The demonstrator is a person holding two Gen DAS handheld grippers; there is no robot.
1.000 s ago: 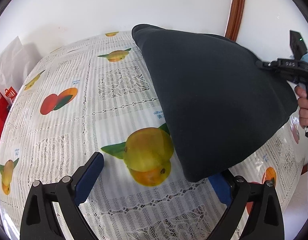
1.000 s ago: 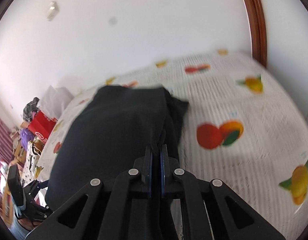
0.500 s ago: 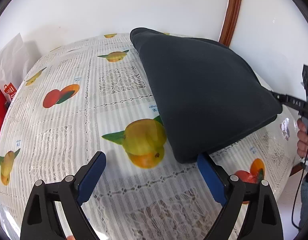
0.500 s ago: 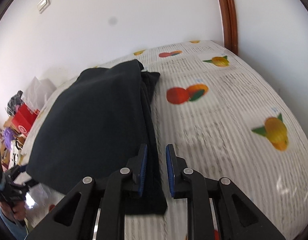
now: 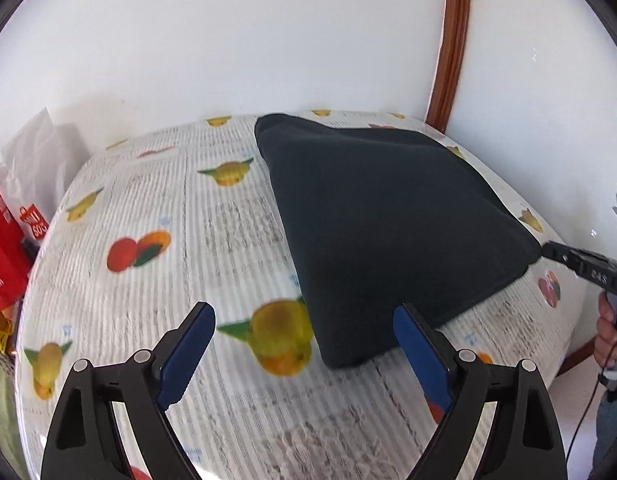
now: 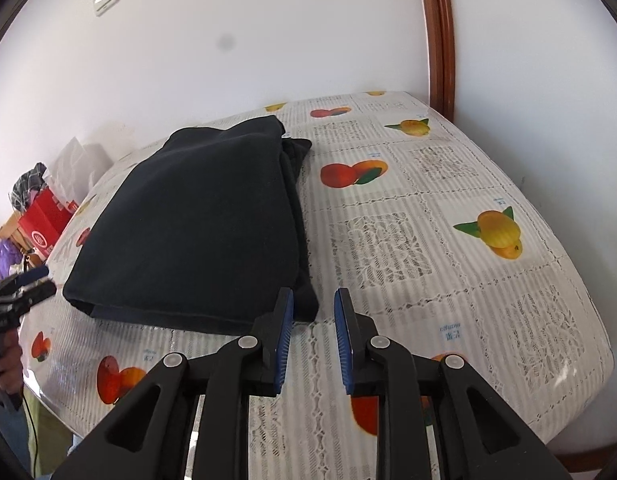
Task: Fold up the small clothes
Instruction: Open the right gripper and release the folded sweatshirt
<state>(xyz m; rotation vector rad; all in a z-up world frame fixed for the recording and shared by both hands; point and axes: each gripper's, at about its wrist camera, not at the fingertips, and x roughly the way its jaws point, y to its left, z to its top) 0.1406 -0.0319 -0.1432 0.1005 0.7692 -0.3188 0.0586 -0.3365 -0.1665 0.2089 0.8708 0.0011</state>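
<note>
A dark navy garment (image 5: 388, 216) lies folded in a thick rectangle on the fruit-print tablecloth (image 5: 212, 240). It also shows in the right wrist view (image 6: 200, 224), with folded layers along its right edge. My left gripper (image 5: 304, 340) is open wide and empty, just short of the garment's near corner. My right gripper (image 6: 313, 320) is open a little and empty, its left finger beside the garment's near right corner. The right gripper also shows in the left wrist view (image 5: 580, 268) at the garment's far right corner.
The table (image 6: 508, 280) stands against a white wall with a brown wooden door frame (image 6: 440, 36) at the back right. A red box (image 6: 44, 220) and white bags (image 5: 32, 168) sit beyond the table's left side. The table edge (image 6: 604, 360) drops off at the right.
The right gripper let go of the garment and opened, and the raised cloth dropped flat onto the table. Both grippers pulled back from the garment.
</note>
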